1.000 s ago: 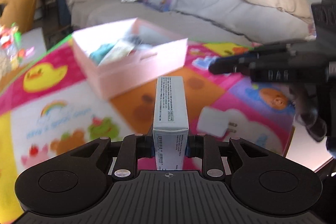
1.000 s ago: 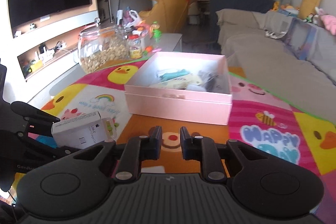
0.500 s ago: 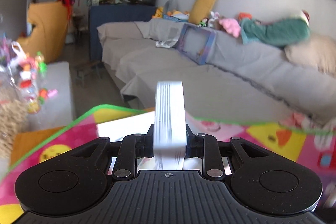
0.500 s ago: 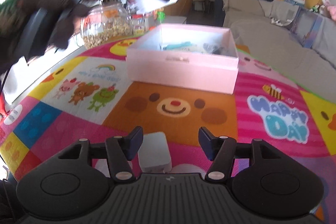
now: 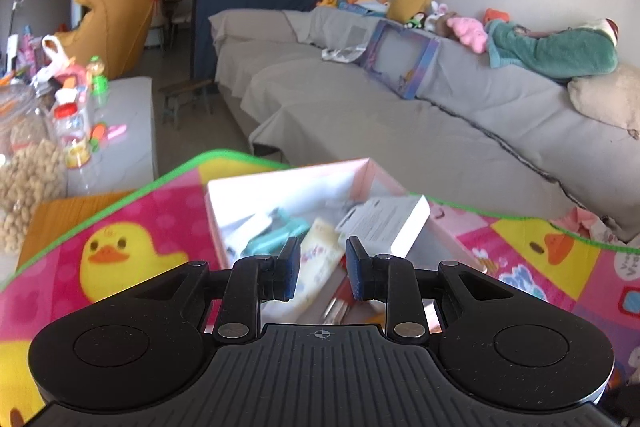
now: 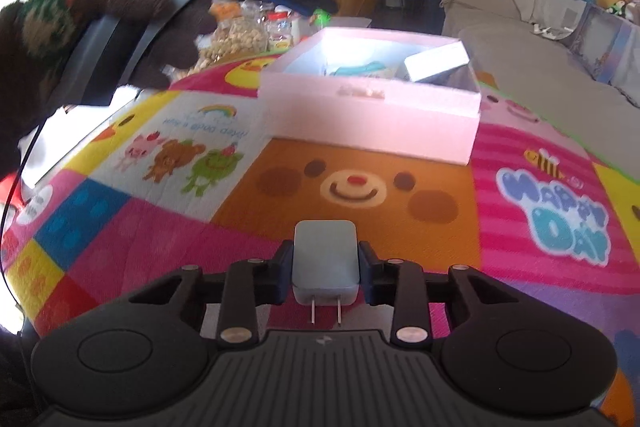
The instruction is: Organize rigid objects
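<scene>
Released white carton [image 5: 394, 223] now in pink box [image 5: 224, 223], left fingers [image 5: 289, 269] apart; right fingers [image 6: 280, 277] clamped on smooth rounded charger [image 6: 325, 261].

My left gripper [image 5: 319, 269] hangs over the storage box [image 6: 372, 115] — the carton [image 5: 394, 227] lies tilted inside it. My right gripper [image 6: 325, 273] holds the charger [image 6: 325, 263] on the mat [image 6: 180, 211], before the box.
</scene>
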A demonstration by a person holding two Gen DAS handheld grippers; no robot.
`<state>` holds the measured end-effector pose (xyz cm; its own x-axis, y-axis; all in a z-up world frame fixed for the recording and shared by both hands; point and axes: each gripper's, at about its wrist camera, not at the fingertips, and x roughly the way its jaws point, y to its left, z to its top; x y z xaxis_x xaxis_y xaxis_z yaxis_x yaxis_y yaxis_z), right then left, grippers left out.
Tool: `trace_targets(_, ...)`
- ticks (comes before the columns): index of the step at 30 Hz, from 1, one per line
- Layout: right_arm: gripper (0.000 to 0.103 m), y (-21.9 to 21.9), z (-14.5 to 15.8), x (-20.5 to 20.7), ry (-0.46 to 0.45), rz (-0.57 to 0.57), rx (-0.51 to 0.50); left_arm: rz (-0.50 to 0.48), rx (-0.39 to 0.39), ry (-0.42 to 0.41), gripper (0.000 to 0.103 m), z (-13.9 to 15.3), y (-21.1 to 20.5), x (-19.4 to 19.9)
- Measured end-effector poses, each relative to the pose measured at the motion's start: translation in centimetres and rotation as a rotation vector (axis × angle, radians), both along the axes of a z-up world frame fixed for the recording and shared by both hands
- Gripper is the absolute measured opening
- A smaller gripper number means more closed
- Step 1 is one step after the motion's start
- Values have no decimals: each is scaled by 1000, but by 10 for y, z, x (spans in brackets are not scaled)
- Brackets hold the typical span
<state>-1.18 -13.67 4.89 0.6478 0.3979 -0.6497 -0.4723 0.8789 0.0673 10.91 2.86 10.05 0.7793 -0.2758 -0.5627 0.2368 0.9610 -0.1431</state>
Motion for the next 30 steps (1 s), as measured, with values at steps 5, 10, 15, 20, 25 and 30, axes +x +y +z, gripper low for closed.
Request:
trace_targets(5, 32, 6, 47, 26, -158, -27, 15, 57, -61, 21, 28, -10, 22, -33)
trace_targets(10, 33, 27, 94, 95, -253, -66, 54, 103, -93, 63, 28, -31, 37, -56)
trace_targets(15, 35, 22, 88, 136, -201, -179, 26, 140, -113, 82, 28, -39, 54, -56)
trace_targets(20, 35, -5, 42, 107, -91, -174, 24, 137, -167, 116, 28, -53, 58, -55)
trace_targets(25, 38, -21, 0, 72, 55, -198, 31, 60, -28, 162, 28, -63, 35, -73)
trace_targets(30, 55, -9, -26, 50, 96, -248, -28, 80, 104, 180, 29, -81, 22, -103)
